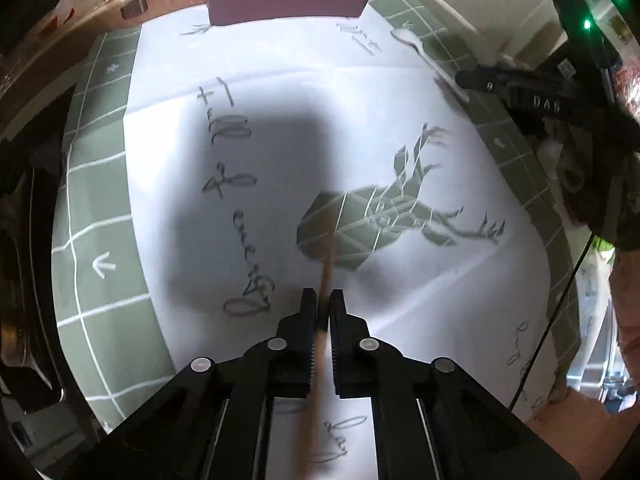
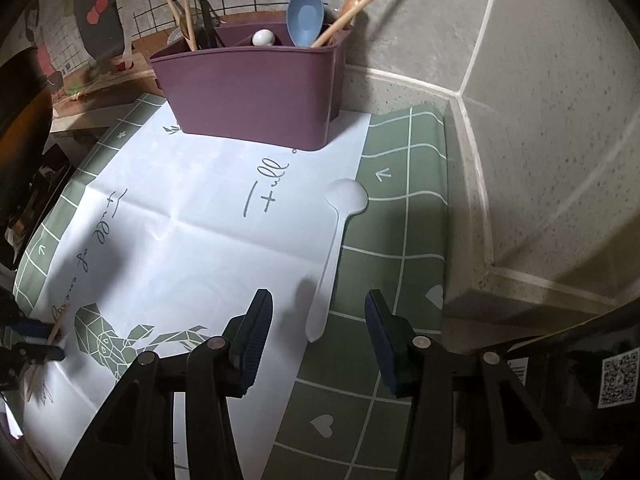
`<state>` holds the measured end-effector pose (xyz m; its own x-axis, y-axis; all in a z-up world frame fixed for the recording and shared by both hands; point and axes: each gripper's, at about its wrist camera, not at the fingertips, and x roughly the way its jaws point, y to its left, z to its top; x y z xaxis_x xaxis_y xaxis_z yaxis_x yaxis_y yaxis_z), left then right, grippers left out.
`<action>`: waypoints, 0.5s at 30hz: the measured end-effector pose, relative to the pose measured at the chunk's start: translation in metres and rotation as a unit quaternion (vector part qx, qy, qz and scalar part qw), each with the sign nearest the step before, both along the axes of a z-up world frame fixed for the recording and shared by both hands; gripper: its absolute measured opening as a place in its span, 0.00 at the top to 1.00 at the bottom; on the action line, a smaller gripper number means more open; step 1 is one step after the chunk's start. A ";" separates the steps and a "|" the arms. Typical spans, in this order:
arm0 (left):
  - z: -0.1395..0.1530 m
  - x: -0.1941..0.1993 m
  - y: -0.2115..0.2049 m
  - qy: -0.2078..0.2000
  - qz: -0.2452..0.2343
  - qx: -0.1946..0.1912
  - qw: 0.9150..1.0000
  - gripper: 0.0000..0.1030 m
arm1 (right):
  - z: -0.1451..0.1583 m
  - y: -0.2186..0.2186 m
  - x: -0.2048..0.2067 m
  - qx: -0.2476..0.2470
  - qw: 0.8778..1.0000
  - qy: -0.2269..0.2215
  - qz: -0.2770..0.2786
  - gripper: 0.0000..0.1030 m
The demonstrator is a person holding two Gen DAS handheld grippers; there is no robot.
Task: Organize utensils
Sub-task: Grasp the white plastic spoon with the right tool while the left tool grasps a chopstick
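Observation:
My left gripper is shut on a thin wooden chopstick and holds it over the white and green mat. It also shows at the left edge of the right wrist view. My right gripper is open, its jaws on either side of the handle end of a white plastic spoon that lies on the mat. In the left wrist view the spoon lies at the far right. A purple utensil holder stands at the back of the mat.
The holder contains wooden chopsticks, a blue spoon, a long wooden spoon and a white round item. A grey tiled wall and ledge rise to the right. A wooden board lies at the back left.

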<state>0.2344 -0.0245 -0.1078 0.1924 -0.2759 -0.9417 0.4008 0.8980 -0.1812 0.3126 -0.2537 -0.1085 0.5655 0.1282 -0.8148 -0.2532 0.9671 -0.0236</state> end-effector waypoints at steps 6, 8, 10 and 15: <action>0.051 0.029 -0.001 -0.102 0.047 -0.070 0.991 0.95 | -0.001 -0.006 0.009 0.024 1.000 0.007 -0.002 0.59; 0.070 0.040 0.000 -0.156 0.069 -0.076 0.982 0.95 | -0.001 -0.006 0.015 0.034 0.999 0.011 -0.002 0.62; 0.084 0.050 0.001 -0.194 0.091 -0.085 0.973 0.95 | 0.002 -0.006 0.025 0.040 0.999 0.014 -0.003 0.62; 0.111 0.068 0.008 -0.232 0.135 -0.124 0.955 0.95 | 0.005 0.000 0.064 0.038 0.999 0.019 -0.020 0.62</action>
